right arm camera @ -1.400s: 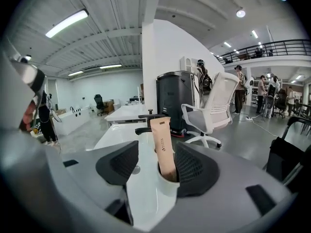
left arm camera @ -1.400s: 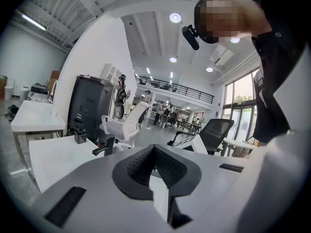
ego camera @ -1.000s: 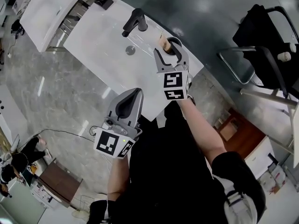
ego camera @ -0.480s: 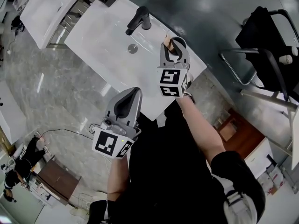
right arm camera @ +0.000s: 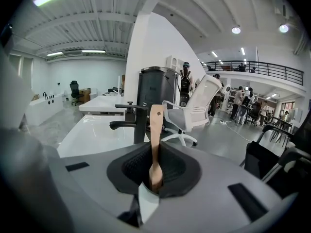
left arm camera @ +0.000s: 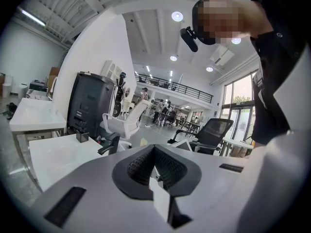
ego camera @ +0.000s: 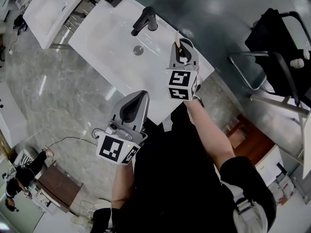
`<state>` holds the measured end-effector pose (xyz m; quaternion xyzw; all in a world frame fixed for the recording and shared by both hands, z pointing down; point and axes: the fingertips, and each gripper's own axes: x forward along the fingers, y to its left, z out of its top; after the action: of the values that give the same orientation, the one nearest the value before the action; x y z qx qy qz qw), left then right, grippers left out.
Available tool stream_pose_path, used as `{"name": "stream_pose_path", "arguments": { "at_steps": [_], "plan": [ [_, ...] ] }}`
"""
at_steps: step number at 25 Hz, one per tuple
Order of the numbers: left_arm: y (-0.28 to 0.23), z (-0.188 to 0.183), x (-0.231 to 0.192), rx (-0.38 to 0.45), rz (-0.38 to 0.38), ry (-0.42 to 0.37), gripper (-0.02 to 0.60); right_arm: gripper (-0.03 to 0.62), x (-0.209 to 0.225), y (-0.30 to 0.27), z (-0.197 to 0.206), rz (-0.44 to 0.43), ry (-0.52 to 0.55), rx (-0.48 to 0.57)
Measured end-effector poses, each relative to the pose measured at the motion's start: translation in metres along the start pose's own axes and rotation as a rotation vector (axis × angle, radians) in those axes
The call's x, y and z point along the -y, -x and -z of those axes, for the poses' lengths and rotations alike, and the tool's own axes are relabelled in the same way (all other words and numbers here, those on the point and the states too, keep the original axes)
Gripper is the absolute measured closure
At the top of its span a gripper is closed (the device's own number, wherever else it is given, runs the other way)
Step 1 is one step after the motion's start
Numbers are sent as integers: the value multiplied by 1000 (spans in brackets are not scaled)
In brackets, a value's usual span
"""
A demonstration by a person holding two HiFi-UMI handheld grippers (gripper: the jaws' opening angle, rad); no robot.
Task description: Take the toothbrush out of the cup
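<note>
Over the white bench, the right claw is closing on the tan wooden toothbrush, lift-out apparently pending; left claw shut, empty.

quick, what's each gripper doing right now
Left gripper: shut, empty.
Right gripper: jaws closing on the toothbrush.

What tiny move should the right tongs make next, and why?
Probably a gentle lift straight up: the right tongs are closing on the toothbrush, whose handle stands upright between them, so rising should draw it out.
</note>
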<state>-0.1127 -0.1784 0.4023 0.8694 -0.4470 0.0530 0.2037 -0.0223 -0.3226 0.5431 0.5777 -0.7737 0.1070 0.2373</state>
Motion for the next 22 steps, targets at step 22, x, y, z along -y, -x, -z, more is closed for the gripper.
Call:
{"name": "stream_pose_path", "arguments": {
  "at_steps": [22],
  "plan": [
    [13, -7, 44, 67, -50, -53, 566, 549, 20, 41, -38, -152, -73, 149]
  ]
}}
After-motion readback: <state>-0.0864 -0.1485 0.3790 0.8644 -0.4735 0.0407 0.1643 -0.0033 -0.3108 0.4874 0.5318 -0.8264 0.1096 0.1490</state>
